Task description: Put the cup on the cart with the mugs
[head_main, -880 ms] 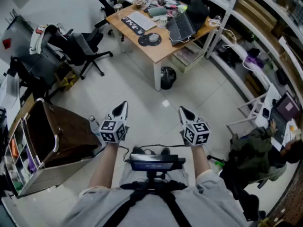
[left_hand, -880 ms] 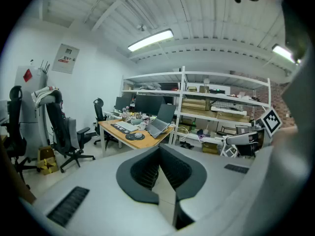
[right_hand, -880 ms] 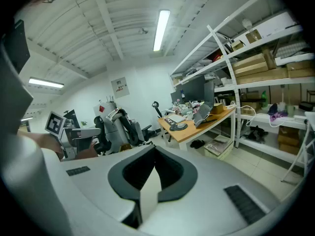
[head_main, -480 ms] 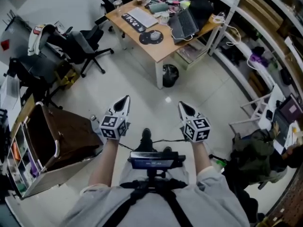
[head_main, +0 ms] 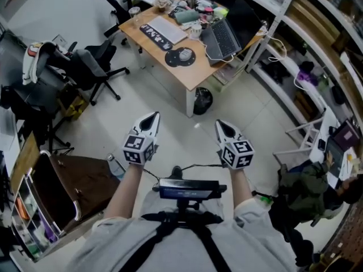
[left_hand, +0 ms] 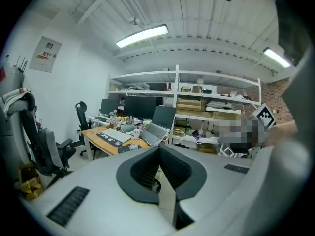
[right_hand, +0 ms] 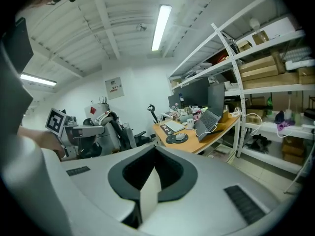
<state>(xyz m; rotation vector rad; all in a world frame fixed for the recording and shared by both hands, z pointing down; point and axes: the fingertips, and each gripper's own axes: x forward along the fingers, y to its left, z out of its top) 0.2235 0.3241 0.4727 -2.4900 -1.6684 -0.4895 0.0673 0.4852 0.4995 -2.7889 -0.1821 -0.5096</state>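
Observation:
A white cup (head_main: 195,29) stands on the wooden desk (head_main: 195,68) ahead, between a keyboard (head_main: 163,30) and an open laptop (head_main: 223,35). The same cup (left_hand: 136,132) shows small in the left gripper view and again (right_hand: 189,122) in the right gripper view. My left gripper (head_main: 152,118) and right gripper (head_main: 220,127) are held side by side over the floor, well short of the desk. Both point toward it. Each is shut with nothing between its fingers, as its own view shows (left_hand: 160,173) (right_hand: 150,181). A brown-topped cart (head_main: 85,180) with a metal handle stands at the lower left; I see no mugs on it.
A black bin (head_main: 202,100) sits under the desk's near corner. Office chairs (head_main: 91,67) stand at the left. White shelving (head_main: 306,50) runs along the right wall, with a seated person (head_main: 306,191) at the lower right. A bottle (head_main: 113,164) stands on the floor by the cart.
The view has swung, so the cart has slid down and left in the frame and more of the desk's far end shows. Both grippers stay shut and side by side.

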